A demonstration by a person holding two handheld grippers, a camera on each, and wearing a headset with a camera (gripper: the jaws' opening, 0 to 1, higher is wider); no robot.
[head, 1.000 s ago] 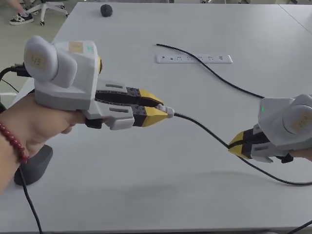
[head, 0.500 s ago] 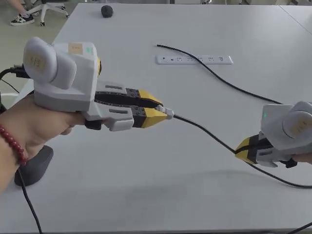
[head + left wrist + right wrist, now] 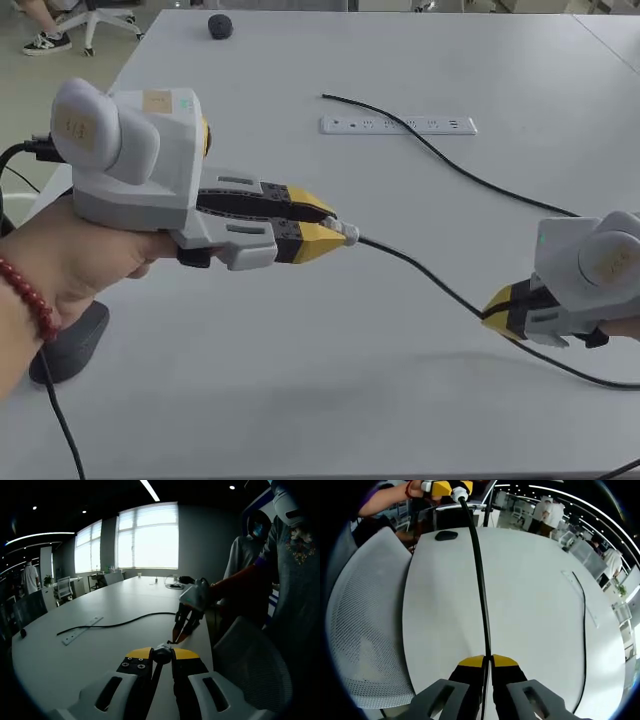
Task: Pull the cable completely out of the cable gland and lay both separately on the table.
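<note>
The left gripper (image 3: 336, 232) has its yellow-tipped jaws nearly closed, pinching the small grey cable gland (image 3: 162, 652) between their tips. The black cable (image 3: 479, 575) comes straight out of the gland's front end, so it is not yet pulled free. The right gripper (image 3: 487, 661) has its jaws pressed together on the cable further along, and the line passes through the narrow slit between the two yellow tips.

Between the two grippers the cable runs as one nearly straight stretch, held above the white table (image 3: 300, 400). Neither the gland nor this stretch lies on the surface. Past the right gripper the cable drops to the tabletop and leaves the head view at the right edge. A second black stretch crosses the table from that side, and its free end is just beside a white power strip (image 3: 398, 123). It is probably the same cable, though the join is out of view.

A hand (image 3: 60, 265) with a red bead bracelet (image 3: 30, 293) grips the left gripper's handle. A black mouse-shaped object (image 3: 72, 340) sits at the near left table edge, and a dark round object (image 3: 218, 22) lies at the far end. A white mesh chair (image 3: 362, 625) stands beside the table.
</note>
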